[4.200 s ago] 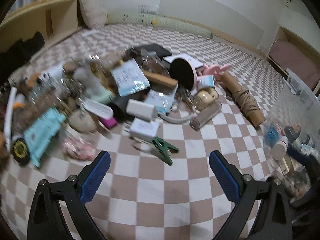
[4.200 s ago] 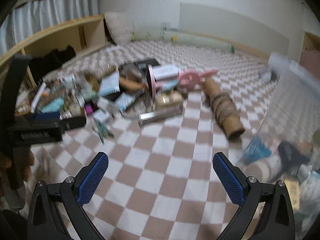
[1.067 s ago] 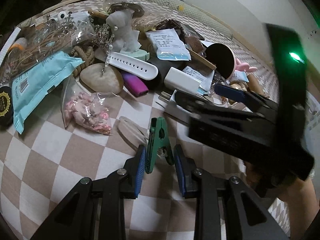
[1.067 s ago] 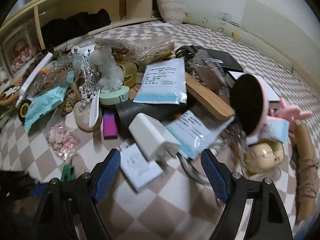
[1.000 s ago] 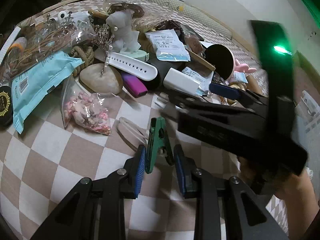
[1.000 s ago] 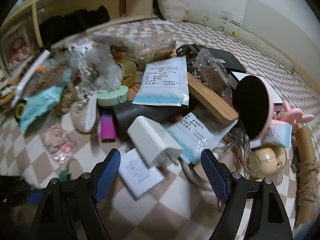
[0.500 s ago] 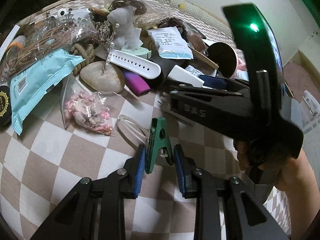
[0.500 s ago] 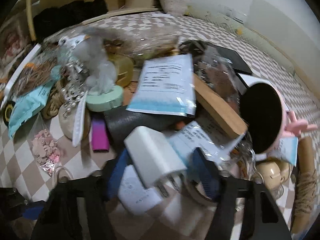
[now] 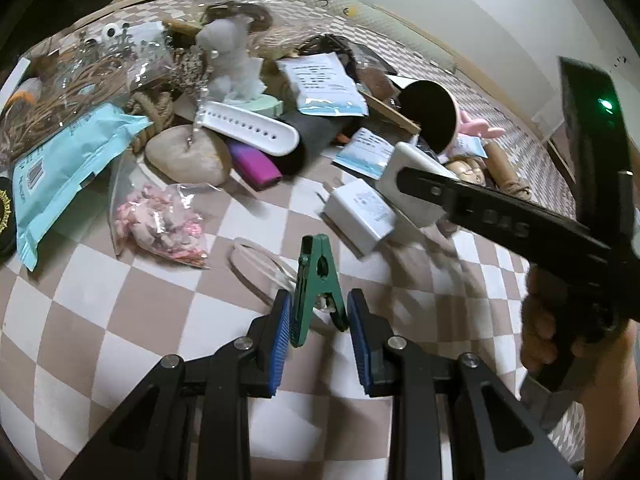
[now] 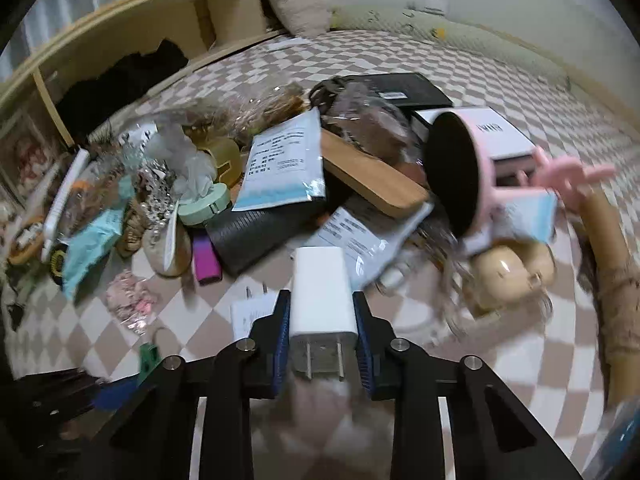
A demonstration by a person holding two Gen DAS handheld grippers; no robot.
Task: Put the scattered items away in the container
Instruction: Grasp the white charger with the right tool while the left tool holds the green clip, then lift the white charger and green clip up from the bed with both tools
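A checkered blanket (image 9: 120, 320) carries a heap of scattered items (image 10: 280, 184) spread across its far side. At the heap's near edge, the right gripper (image 10: 322, 328) is closing its jaws on a white charger (image 10: 322, 292) lifted clear of the blanket. Beside it, the left gripper (image 9: 318, 320) is clamped on a green clip (image 9: 318, 280).

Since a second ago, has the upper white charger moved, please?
Yes. The charger has left the pile beside the purple lighter and now sits toward the camera between the closing right gripper pads, prongs toward the camera.
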